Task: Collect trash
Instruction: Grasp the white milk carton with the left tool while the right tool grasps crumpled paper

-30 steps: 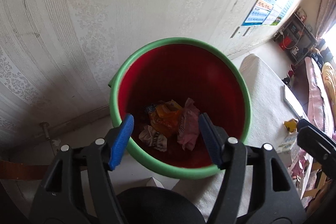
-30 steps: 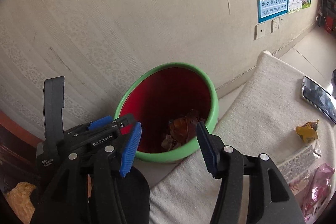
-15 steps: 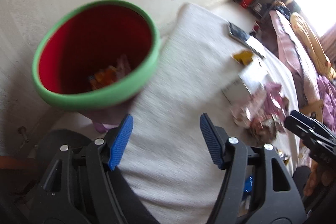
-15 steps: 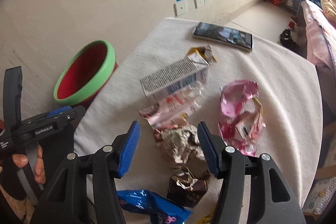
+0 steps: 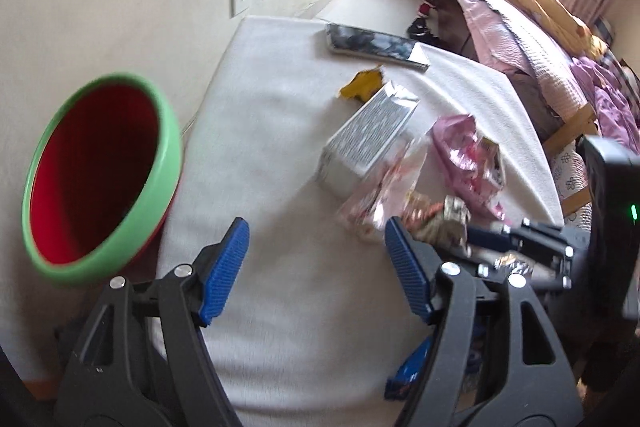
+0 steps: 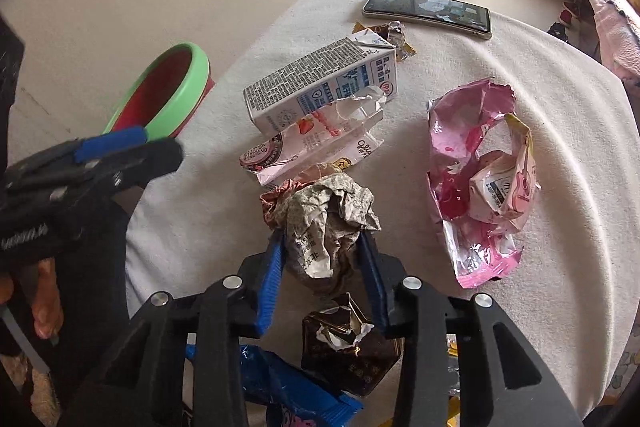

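Closing my right gripper (image 6: 326, 255) on the crumpled wad (image 6: 326, 223) in the middle of the table (image 6: 560, 107): its jaws have just been coming together, and both blue pads now sit against the wad's sides, so I judge the pick made though not yet lifted. My left gripper (image 5: 316, 263) hangs over bare cloth nearer the bin (image 5: 100, 183), its jaws having just opened a little wider, with nothing between them.

The bin stands off the table's left edge, by the wall. More trash lies around the wad: a carton (image 6: 320, 87) and a pink-and-white wrapper (image 6: 312, 147) just behind it, a torn pink bag (image 6: 476, 179) to the right, a dark wrapper (image 6: 352, 347) and a blue one (image 6: 292, 387) nearer me. A phone (image 6: 428, 13) lies at the far edge; that stays.

Next, as I judge it, I lift the wad straight up, so it drags nothing along, carry it left over the rim and let go. The left gripper is free for the carton.
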